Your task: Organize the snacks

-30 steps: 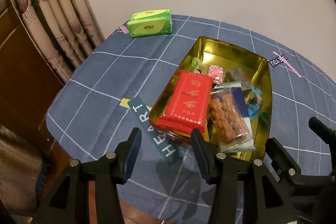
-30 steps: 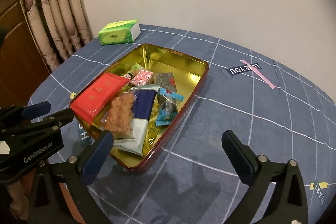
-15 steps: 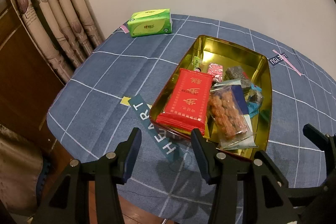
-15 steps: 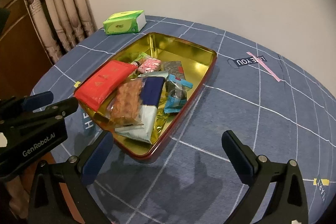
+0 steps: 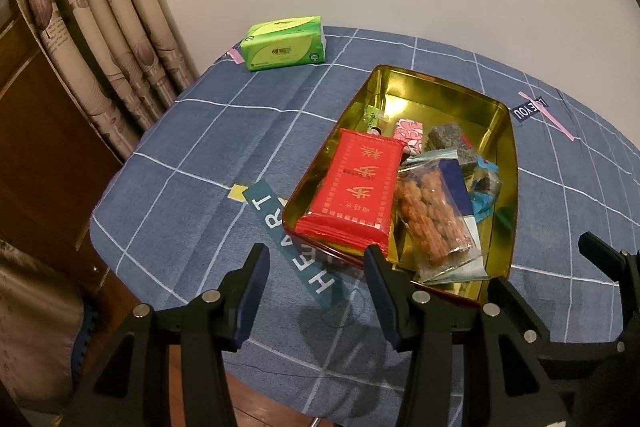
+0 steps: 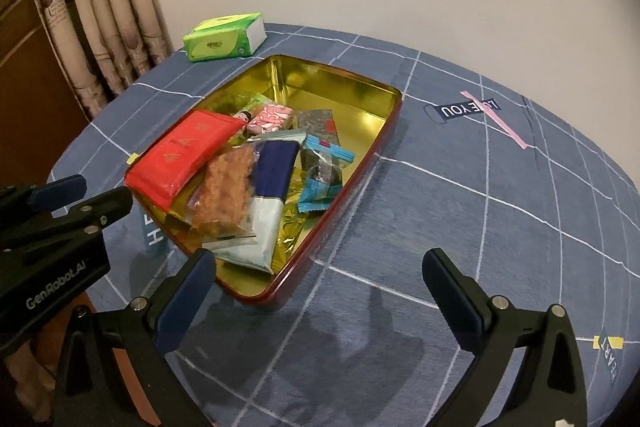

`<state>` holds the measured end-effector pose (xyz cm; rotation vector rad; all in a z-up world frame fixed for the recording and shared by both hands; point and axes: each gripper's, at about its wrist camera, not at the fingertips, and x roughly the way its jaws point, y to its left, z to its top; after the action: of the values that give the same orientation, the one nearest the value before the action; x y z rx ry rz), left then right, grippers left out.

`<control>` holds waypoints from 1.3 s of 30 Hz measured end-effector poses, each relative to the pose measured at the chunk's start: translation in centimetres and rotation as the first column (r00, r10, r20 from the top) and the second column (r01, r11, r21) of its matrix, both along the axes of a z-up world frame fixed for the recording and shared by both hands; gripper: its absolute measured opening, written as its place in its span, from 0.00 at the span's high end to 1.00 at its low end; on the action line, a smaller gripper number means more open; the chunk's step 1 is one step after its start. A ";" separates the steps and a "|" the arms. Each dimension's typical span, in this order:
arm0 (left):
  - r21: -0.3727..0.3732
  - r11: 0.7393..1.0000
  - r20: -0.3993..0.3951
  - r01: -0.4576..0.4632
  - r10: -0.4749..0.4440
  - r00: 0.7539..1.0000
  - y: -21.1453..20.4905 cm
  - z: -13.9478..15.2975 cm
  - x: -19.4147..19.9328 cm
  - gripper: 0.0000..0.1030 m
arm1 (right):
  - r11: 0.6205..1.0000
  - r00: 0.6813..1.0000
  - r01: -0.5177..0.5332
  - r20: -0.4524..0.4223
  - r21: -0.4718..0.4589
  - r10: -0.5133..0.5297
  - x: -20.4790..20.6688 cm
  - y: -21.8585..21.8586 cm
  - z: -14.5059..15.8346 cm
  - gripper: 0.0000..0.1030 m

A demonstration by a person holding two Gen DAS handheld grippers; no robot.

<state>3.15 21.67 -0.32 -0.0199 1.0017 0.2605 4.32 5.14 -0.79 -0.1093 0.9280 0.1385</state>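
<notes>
A plain pale wall and a patterned curtain (image 5: 100, 39) stand behind our round table (image 6: 500, 211), covered in blue checked cloth. Near the table's middle we see the gold tin (image 6: 360, 95) with snacks piled at its near end: a red packet (image 5: 356, 191), a clear bag of brown pieces (image 5: 430, 217), a blue-and-white packet (image 6: 272, 187) and small wrapped sweets (image 6: 324, 175). A green tissue pack (image 5: 284, 43) lies at the far edge by the curtain. Our left gripper (image 5: 316, 289) and right gripper (image 6: 316, 297) hover over the near edge, fingers wide, holding nothing
</notes>
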 end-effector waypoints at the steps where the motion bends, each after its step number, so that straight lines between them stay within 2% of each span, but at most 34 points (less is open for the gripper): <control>1: -0.001 1.000 -0.001 0.001 -0.001 1.000 0.0 0.0 0.0 0.51 | 1.000 1.000 0.003 -0.002 0.000 -0.003 0.0 -0.1 0.0 0.01; 39: 0.004 1.000 -0.001 0.005 -0.005 1.000 -0.2 0.0 0.0 0.51 | 1.000 1.000 0.019 -0.020 0.017 -0.019 0.5 -0.7 0.0 0.01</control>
<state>3.18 21.51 -0.36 -0.0132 1.0022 0.2577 4.86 4.44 -0.80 -0.0835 0.9476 0.1299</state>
